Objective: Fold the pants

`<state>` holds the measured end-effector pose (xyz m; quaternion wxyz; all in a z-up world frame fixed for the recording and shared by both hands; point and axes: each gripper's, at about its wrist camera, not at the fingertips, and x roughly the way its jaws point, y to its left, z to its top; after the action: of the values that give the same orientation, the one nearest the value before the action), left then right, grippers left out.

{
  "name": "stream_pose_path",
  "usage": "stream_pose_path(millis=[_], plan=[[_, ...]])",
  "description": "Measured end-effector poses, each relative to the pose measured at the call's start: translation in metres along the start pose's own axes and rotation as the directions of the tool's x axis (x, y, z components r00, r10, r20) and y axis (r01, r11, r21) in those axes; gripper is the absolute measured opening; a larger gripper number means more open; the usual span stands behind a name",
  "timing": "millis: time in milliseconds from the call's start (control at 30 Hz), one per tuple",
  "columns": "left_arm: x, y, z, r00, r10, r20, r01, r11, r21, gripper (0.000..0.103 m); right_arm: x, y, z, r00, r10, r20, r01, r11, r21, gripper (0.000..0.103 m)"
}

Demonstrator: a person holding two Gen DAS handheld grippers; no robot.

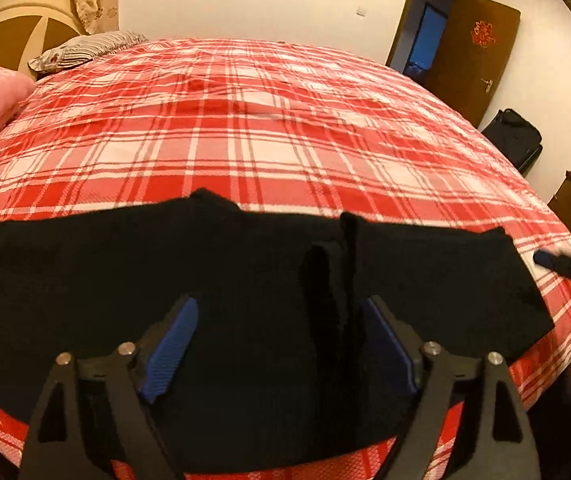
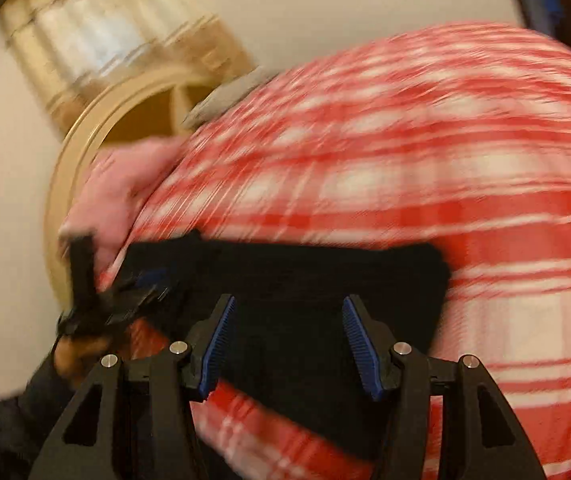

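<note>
While its jaws stand spread wide, the left gripper hangs low over the black pants, pinching nothing; a raised fold of the dark cloth rises between the blue pads, closer to the one on the right. The pants lie flat across the lower half of the left wrist frame, along the near edge of the red plaid bed. Over on the blurred right wrist view, the right gripper is likewise spread and empty, with the pants filling the lower centre between and beyond its jaws. Whether either gripper touches the fabric cannot be told.
</note>
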<state>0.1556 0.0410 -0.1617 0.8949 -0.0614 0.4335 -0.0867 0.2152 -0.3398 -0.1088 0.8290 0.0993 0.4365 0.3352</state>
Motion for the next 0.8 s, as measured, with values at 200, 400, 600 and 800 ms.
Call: stream_pose_path(millis=[200, 400, 600, 800], plan=[[0.008, -0.007, 0.012, 0.999, 0.002, 0.033, -0.003, 0.999, 0.033, 0.090, 0.056, 0.034, -0.037, 0.972, -0.013, -0.234, -0.026, 0.986, -0.163, 0.057], [0.009, 0.007, 0.012, 1.000, -0.010, 0.013, 0.010, 1.000, -0.013, 0.091, 0.047, 0.070, -0.035, 0.987, -0.052, -0.150, 0.006, 0.957, -0.291, 0.057], [-0.003, 0.033, 0.005, 0.999, 0.030, 0.037, -0.027, 0.996, -0.088, 0.093, 0.080, 0.126, -0.041, 0.989, -0.082, -0.122, 0.016, 0.883, -0.468, 0.045], [0.012, 0.032, 0.018, 0.998, 0.059, 0.020, -0.058, 0.997, -0.048, 0.093, 0.114, 0.148, -0.047, 0.983, -0.157, -0.094, 0.082, 0.837, -0.542, 0.038]])
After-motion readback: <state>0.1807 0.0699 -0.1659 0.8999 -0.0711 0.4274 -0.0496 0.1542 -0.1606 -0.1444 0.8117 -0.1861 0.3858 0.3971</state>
